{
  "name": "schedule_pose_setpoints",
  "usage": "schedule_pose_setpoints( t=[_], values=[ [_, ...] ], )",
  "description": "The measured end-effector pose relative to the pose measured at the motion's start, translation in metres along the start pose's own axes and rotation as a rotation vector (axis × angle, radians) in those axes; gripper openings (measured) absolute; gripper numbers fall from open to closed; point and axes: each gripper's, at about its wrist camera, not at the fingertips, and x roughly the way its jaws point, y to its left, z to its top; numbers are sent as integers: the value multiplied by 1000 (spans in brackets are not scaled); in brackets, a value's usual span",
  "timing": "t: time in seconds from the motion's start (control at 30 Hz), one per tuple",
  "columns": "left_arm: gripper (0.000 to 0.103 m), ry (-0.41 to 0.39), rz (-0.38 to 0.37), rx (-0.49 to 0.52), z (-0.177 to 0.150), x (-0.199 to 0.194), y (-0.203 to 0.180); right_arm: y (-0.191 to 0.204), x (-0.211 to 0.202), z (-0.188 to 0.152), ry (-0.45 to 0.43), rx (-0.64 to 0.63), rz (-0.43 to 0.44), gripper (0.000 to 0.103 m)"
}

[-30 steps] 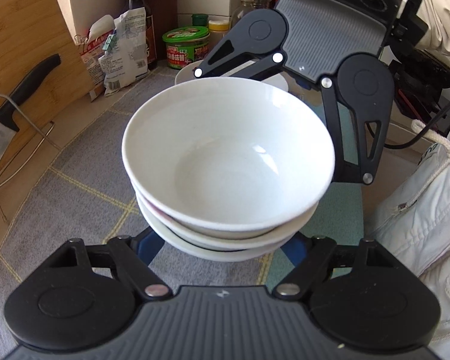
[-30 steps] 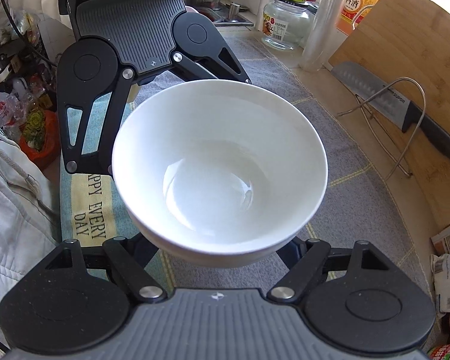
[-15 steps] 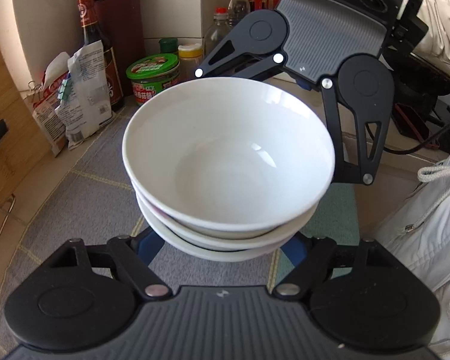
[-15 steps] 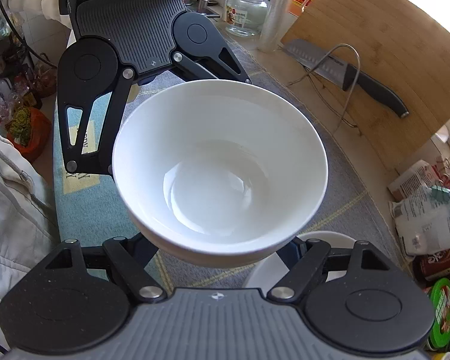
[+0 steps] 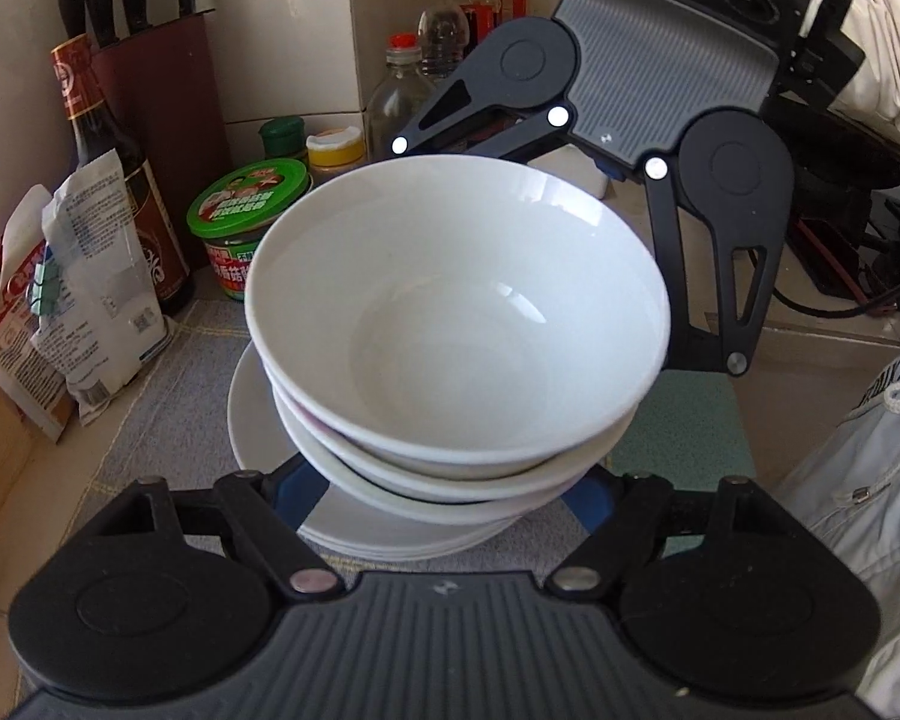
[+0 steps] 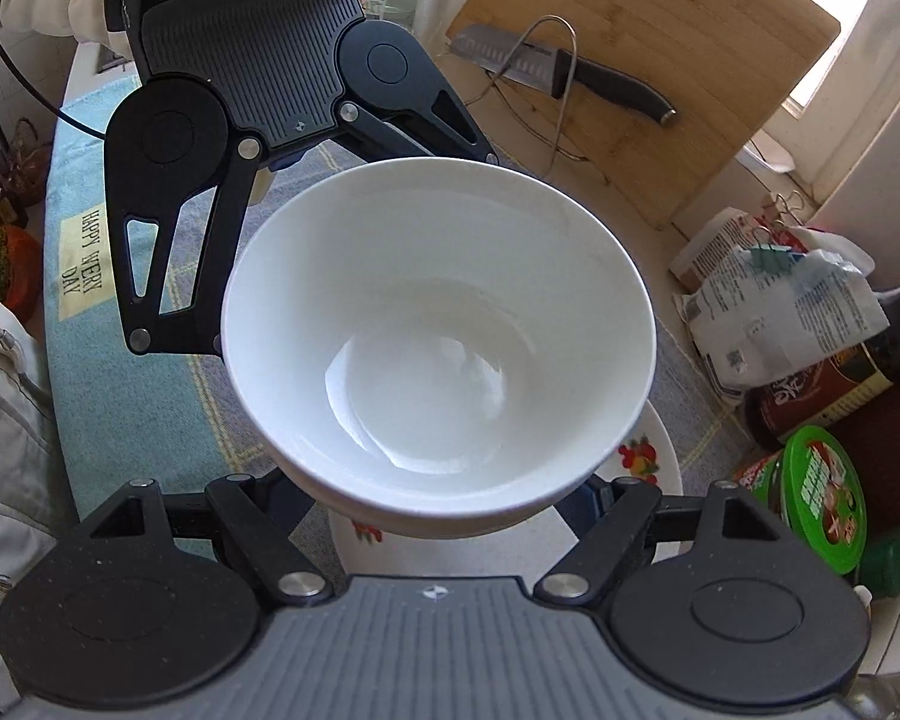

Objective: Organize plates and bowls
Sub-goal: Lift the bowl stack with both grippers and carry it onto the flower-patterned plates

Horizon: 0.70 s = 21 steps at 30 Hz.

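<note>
White glazed ceramic fills both views: a nested stack of white bowls (image 5: 456, 324), held up between our two tools above a pile of white plates (image 5: 270, 420) lying on the grey woven mat (image 5: 168, 396).

Going left to right in the left wrist view, a dark soy-sauce bottle (image 5: 120, 180) and a clipped paper packet (image 5: 90, 300) stand at nine o'clock, a green-lidded jar (image 5: 249, 204) at ten. Our left gripper (image 5: 450, 498), at six o'clock, has its jaws part open around the stack's lower bowl; our right gripper (image 5: 600, 162) braces the far rim at one o'clock. Whether the pads truly press, we cannot tell.

In the right wrist view a blue towel (image 6: 90, 300) at nine o'clock reads "HAPPY WERY DAY". The packet and jar print is too small to read.

We judge the risk plain: with support only at opposite sides, uneven lowering could tilt the stack, slide a bowl off, or chip the fruit-patterned plate (image 6: 648, 462) beneath.
</note>
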Motion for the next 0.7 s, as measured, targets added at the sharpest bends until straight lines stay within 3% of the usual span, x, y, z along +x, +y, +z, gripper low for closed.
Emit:
schedule_pose_setpoints(
  t=[0.3, 0.7],
  values=[
    [82, 12, -18, 9, 14, 34, 13, -27, 13, -19, 41, 39, -22, 84],
    [82, 31, -28, -16, 14, 50, 26, -43, 23, -28, 48, 72, -14, 84]
  ],
)
